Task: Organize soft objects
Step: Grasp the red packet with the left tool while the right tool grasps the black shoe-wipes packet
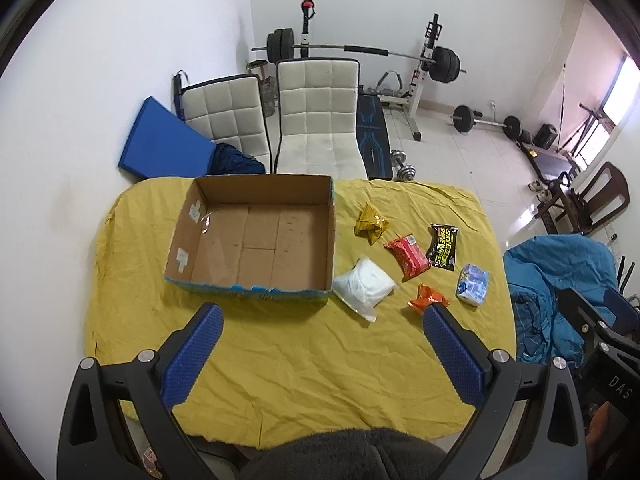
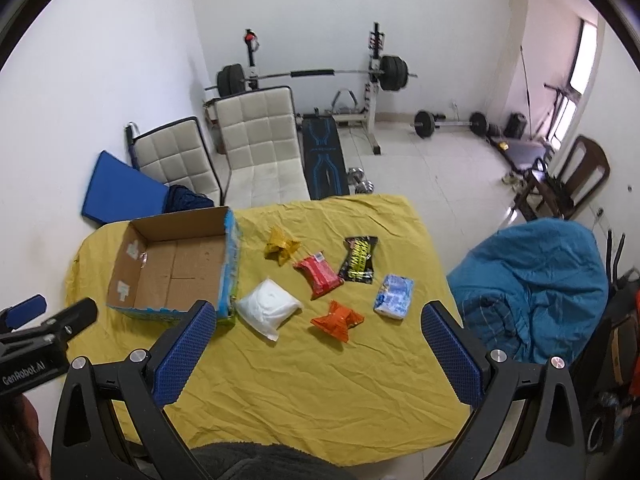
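6 soft packets lie on the yellow cloth [image 2: 320, 380], right of the cardboard box [image 2: 176, 276]: white pouch [image 2: 267, 307], yellow packet [image 2: 281, 249], red pack [image 2: 319, 274], orange packet [image 2: 337, 319], black pack [image 2: 359, 265], blue-white pack [image 2: 394, 297]. Left gripper [image 1: 322, 354] and right gripper [image 2: 316, 354] hover nearer the table's front edge, jaws apart, holding nothing.

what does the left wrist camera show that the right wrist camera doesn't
Only the left wrist view shows the left gripper with both fingers spread, and the box's floor squarely. Only the right wrist view shows the right gripper spread open, the left gripper's body at its left edge, and the box's blue outer side. Both share the yellow cloth, the empty box, the white bag and five other packets beside it.
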The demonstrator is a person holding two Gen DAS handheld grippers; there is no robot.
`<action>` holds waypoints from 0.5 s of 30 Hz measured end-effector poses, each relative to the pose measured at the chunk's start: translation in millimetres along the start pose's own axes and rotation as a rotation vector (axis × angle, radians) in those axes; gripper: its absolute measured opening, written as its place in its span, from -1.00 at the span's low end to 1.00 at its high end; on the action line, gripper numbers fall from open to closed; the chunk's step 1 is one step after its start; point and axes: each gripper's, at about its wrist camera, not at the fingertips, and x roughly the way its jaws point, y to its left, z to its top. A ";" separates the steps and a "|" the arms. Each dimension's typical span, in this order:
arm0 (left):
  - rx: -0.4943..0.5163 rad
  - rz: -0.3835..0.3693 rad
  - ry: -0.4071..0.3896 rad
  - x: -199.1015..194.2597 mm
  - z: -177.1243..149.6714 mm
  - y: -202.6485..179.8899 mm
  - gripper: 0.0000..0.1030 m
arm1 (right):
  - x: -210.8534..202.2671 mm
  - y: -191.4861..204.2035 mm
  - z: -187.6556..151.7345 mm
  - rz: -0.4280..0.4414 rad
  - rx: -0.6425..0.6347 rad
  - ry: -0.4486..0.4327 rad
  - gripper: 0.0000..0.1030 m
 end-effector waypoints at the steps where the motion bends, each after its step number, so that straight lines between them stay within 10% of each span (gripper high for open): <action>1: 0.004 0.000 0.002 7.4 4.4 -4.2 0.99 | 8.0 -7.0 2.3 -0.009 0.011 0.008 1.00; 15: -0.015 -0.072 0.251 229.3 65.5 -87.7 0.99 | 260.4 -119.7 59.2 -0.020 0.104 0.271 1.00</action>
